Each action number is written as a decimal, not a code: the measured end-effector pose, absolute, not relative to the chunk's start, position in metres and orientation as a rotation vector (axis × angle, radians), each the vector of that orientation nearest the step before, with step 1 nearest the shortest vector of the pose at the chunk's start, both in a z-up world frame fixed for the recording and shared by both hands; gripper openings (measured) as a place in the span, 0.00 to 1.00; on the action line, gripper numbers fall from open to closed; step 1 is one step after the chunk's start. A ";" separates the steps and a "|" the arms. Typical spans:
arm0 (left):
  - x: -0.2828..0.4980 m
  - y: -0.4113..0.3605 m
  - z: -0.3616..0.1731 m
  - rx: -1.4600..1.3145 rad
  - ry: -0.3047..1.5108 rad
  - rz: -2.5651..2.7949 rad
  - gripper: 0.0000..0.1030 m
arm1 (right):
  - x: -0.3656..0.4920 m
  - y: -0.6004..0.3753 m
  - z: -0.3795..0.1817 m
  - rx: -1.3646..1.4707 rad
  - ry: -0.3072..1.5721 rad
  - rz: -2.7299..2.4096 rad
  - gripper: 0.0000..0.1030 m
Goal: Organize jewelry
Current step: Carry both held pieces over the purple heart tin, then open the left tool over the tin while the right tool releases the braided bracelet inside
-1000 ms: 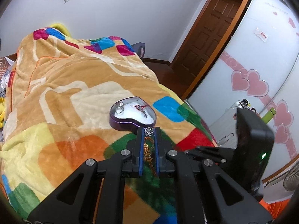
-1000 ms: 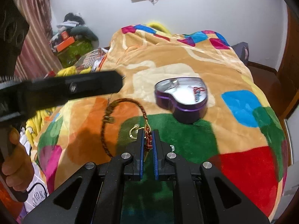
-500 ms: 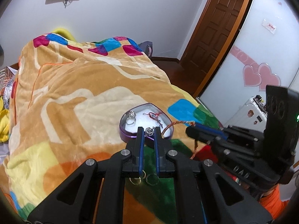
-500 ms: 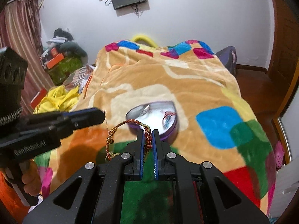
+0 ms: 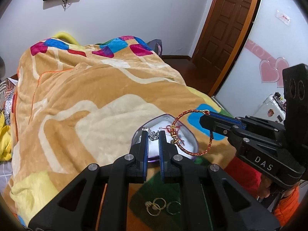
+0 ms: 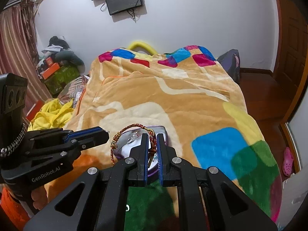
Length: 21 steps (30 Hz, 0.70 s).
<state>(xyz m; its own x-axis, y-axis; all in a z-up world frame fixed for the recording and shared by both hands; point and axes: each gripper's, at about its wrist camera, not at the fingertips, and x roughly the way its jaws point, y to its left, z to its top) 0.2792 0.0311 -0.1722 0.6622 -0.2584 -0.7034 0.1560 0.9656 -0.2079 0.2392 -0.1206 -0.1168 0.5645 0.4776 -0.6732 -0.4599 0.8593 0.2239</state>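
Bracelet [image 6: 132, 134] pinched in right gripper [image 6: 152, 144], hanging over heart tin [image 5: 189, 146]; left gripper [image 5: 153, 140] clamps silver charm [image 5: 153, 135].

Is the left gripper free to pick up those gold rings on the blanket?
Probably not yet: the left gripper looks shut on a small silver piece over the heart box; the rings lie uncovered beneath it.

The left tongs [image 5: 153, 137] pinch a small silver charm [image 5: 153, 135]. The right tongs [image 6: 152, 142] squeeze a red braided bracelet [image 6: 152, 140], both reaching forward side by side.
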 end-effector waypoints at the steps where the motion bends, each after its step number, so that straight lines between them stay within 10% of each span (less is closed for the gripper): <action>1: 0.282 0.032 -0.175 -0.134 0.819 -0.233 0.08 | 0.242 -0.120 -0.118 0.024 0.804 0.551 0.07; 21: 0.300 0.022 -0.200 -0.068 0.884 -0.237 0.08 | 0.264 -0.105 -0.144 -0.065 0.886 0.551 0.07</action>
